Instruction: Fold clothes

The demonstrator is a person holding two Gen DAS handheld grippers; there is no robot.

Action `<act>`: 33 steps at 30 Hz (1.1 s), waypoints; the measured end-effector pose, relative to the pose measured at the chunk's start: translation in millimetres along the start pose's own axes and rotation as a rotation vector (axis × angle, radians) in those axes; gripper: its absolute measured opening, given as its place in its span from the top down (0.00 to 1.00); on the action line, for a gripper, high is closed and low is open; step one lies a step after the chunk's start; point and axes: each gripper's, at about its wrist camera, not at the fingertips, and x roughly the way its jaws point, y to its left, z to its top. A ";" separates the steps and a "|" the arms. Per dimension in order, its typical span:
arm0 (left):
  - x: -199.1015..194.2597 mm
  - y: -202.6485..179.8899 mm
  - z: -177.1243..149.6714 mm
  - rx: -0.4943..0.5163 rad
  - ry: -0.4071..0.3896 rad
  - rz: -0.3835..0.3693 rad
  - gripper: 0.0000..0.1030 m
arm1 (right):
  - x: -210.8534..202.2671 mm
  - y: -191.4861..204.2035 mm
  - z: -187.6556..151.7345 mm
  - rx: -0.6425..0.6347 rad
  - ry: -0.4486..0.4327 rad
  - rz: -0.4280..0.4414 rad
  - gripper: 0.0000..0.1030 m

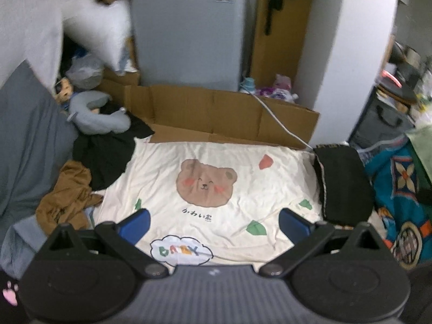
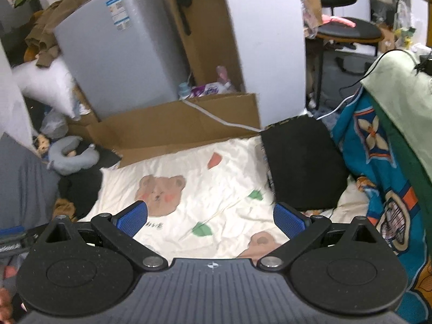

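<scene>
Left wrist view reads "BABY" in a cloud on the cream bear sheet [image 1: 216, 189] at 6 o'clock. Left gripper [image 1: 214, 222] and right gripper [image 2: 210, 217] both hover level above it, spread wide, gripping nothing. Folded black garment [image 1: 343, 183] lies at 3 o'clock; crumpled black clothes [image 1: 105, 156] and brown garment [image 1: 67, 202] at 9.

both wrist views overlook bear sheet [image 1: 210, 167] [image 2: 189, 189]

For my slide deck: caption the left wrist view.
Open left gripper above the bear-print sheet, folded black garment at right, unfolded clothes pile at left.
</scene>
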 end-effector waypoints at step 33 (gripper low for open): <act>17.0 -3.4 -23.9 -0.077 0.061 0.085 0.01 | 22.5 15.0 -15.4 -0.183 0.162 0.038 0.01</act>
